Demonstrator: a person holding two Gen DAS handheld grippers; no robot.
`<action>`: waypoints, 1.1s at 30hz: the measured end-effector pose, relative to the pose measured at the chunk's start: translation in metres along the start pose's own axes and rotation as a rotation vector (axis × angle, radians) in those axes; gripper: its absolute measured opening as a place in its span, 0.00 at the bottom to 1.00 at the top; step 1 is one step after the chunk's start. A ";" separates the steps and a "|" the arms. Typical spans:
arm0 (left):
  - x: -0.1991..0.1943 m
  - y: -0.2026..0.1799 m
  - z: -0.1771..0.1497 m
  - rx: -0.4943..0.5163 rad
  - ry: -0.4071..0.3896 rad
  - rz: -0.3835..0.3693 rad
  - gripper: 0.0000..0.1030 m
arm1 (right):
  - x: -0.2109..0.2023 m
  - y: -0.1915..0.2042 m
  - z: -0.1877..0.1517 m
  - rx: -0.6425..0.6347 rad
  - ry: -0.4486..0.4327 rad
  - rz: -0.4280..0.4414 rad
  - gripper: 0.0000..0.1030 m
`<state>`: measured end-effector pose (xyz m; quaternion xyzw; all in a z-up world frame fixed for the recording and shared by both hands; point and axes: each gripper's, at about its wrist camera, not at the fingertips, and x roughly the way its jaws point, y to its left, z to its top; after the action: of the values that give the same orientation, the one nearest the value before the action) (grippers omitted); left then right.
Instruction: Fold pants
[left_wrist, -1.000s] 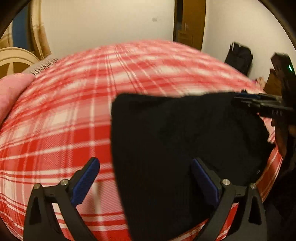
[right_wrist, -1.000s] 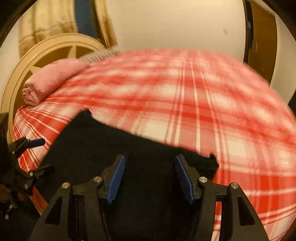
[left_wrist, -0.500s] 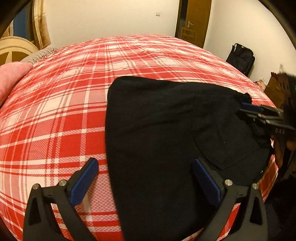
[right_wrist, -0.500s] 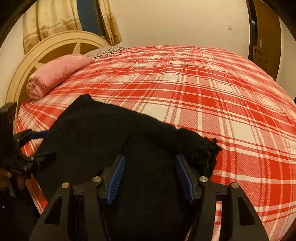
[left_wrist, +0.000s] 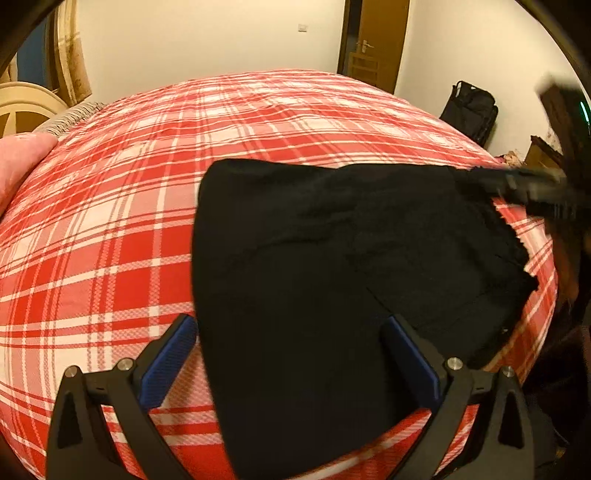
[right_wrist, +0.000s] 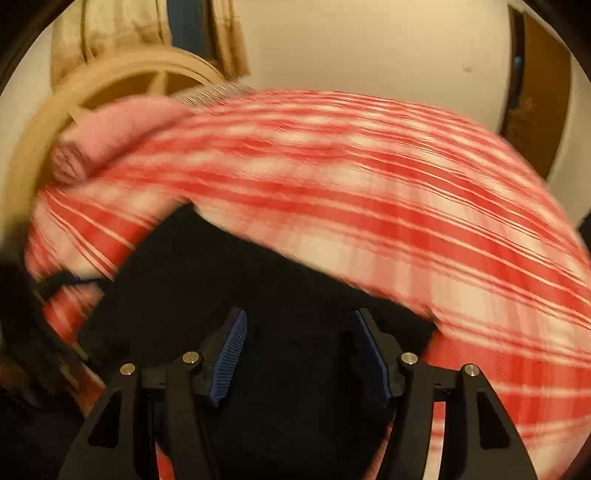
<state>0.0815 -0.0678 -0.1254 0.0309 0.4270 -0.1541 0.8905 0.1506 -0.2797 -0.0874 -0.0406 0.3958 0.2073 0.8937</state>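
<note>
A bed (left_wrist: 122, 229) covered in a red-and-white plaid sheet fills most of both views, its surface bulging under the fisheye lens. In the right wrist view the plaid is streaked with motion blur. Behind the bed stand pale walls, a brown door (left_wrist: 376, 48) and a cream, arched headboard (right_wrist: 55, 125).

The black pants (left_wrist: 314, 266) lie on the near part of the bed, folded into a broad dark shape — the left edge runs straight and the right edge is ragged near the mattress side. A pocket outline shows faintly on the right half.

A rolled pink blanket (right_wrist: 110, 136) rests by the headboard, well apart from the pants. A black bag (left_wrist: 470, 110) leans against the far wall.

The left gripper (left_wrist: 291, 354) hovers over the near edge of the pants with its blue-padded fingers spread wide; one pad sits over plaid, the other over black cloth, and nothing is caught between them.

The right gripper (right_wrist: 299, 354) has its fingers partly apart above the dark fabric. Whether cloth is pinched there cannot be told — the fabric is too dark. In the left wrist view it appears as a blurred dark shape at the pants' far right corner.
</note>
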 end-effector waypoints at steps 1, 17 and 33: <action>-0.001 -0.002 -0.001 0.004 -0.003 0.003 1.00 | 0.009 0.005 0.015 0.021 0.020 0.065 0.59; 0.005 0.001 -0.020 0.009 -0.051 -0.019 1.00 | 0.176 0.090 0.099 0.026 0.321 0.319 0.17; -0.023 0.057 -0.001 -0.158 -0.118 0.010 1.00 | 0.022 -0.026 0.038 0.240 0.047 0.164 0.60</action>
<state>0.0844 -0.0073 -0.1124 -0.0466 0.3845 -0.1169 0.9145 0.2002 -0.2866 -0.0796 0.0944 0.4406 0.2297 0.8626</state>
